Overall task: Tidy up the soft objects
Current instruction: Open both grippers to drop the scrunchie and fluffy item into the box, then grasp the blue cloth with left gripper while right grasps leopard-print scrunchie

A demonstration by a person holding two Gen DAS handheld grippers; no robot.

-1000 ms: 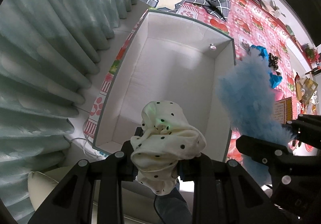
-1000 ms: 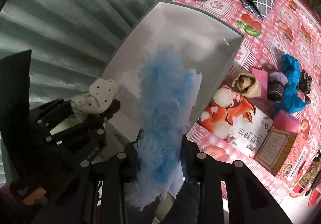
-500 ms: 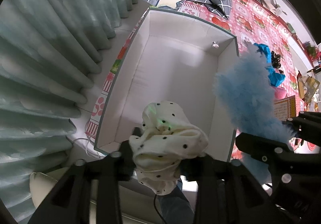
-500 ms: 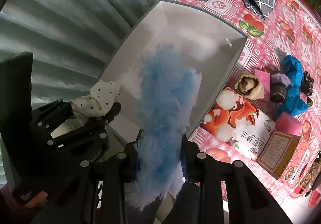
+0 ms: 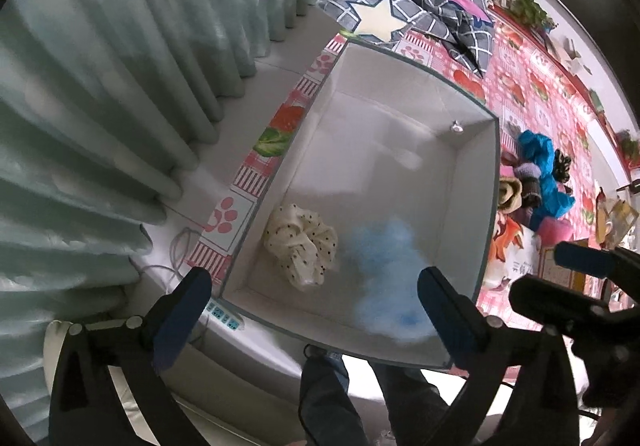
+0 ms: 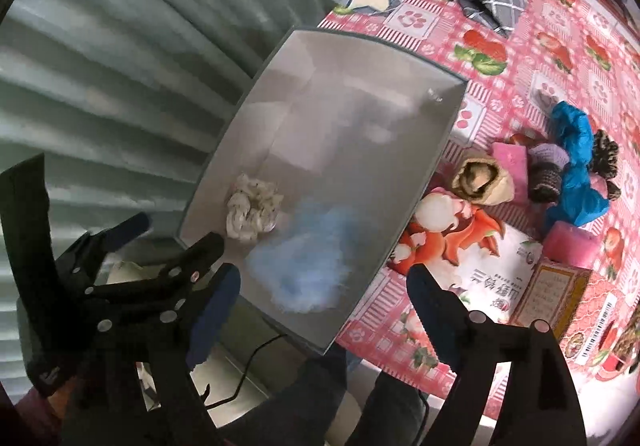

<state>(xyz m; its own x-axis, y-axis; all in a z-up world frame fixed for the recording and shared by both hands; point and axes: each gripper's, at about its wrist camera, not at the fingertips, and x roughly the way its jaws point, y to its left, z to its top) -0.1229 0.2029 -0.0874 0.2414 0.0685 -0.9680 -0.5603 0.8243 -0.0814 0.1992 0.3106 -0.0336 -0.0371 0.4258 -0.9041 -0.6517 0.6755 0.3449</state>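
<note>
A white storage box (image 5: 472,182) (image 6: 444,134) stands on the pink patterned mat. Inside it, at the near end, lie a cream polka-dot cloth (image 5: 302,244) (image 6: 252,212) and a fluffy blue item (image 5: 390,270) (image 6: 308,266), blurred. My left gripper (image 5: 314,304) is open and empty above the box's near edge. My right gripper (image 6: 322,304) is open and empty above the box's near right corner. Each gripper shows in the other's view.
More soft items lie right of the box: a beige roll (image 6: 482,180), a blue cloth (image 6: 576,170), a pink block (image 6: 572,244), dark knitted pieces (image 6: 546,176). A grey checked cloth with a star (image 5: 408,18) lies beyond. Curtains (image 5: 100,86) hang left. Packets (image 6: 472,250) lie near right.
Both grippers opened. The polka-dot cloth and the blue fluffy item dropped from them into the near end of the box.
</note>
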